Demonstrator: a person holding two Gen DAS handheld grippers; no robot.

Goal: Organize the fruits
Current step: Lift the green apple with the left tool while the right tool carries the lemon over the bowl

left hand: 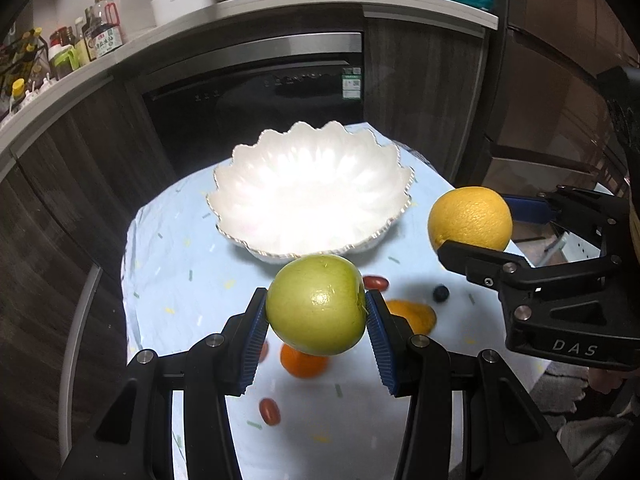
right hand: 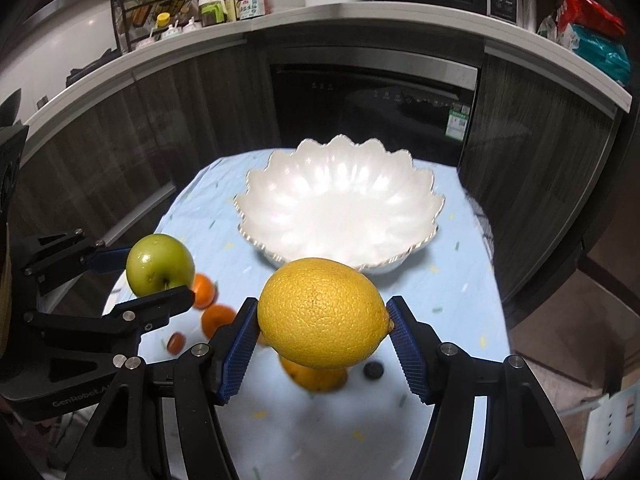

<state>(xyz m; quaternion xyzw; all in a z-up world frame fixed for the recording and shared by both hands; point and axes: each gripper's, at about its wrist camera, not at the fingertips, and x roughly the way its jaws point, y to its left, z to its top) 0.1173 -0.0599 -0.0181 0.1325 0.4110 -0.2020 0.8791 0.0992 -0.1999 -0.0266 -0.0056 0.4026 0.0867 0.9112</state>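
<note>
My left jaws (left hand: 316, 312) are clamped on a green apple (left hand: 316, 304), blue pads pressing both its sides, held in the air above the table (left hand: 168, 280). My right jaws (right hand: 322, 330) grip a yellow lemon (right hand: 322, 312) the same way, also lifted. Below them lie oranges (right hand: 216, 320), small red tomatoes (left hand: 269, 411) and a blueberry (left hand: 441, 293) on the pale blue cloth. Beyond stands the white scalloped bowl (right hand: 340, 204), with nothing in it.
</note>
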